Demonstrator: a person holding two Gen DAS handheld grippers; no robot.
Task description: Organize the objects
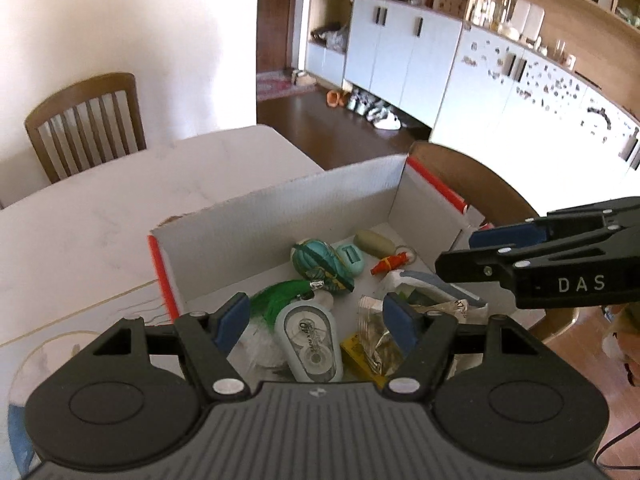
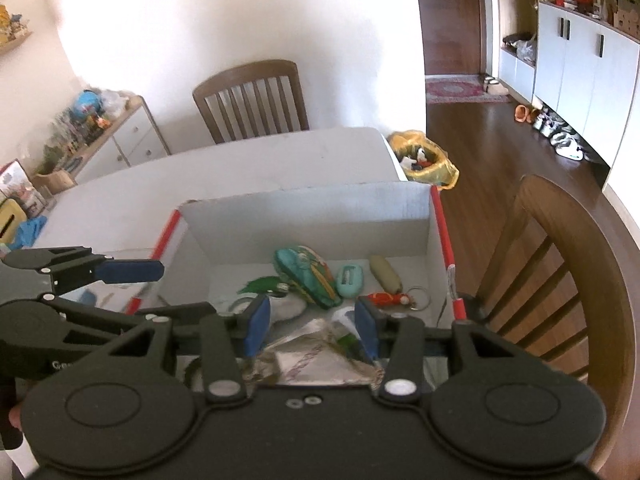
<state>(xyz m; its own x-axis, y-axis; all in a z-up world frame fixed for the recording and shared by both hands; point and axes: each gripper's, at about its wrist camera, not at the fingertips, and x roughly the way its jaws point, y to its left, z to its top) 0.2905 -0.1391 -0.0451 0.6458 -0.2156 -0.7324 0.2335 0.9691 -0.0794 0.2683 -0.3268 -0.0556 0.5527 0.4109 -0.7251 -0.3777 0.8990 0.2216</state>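
White wall, 2 wooden chairs, dark wood floor, white cabinets.

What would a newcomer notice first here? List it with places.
The white box with red edges stands on the table, full of small clutter: a teal pouch at the middle, an orange whistle to its right, a tape dispenser nearest. Both tools hang open above it, left tool and right tool, holding nothing.

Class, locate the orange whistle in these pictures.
The orange whistle lies inside the white box, toward its right wall, in front of the beige oval piece and right of the teal case.
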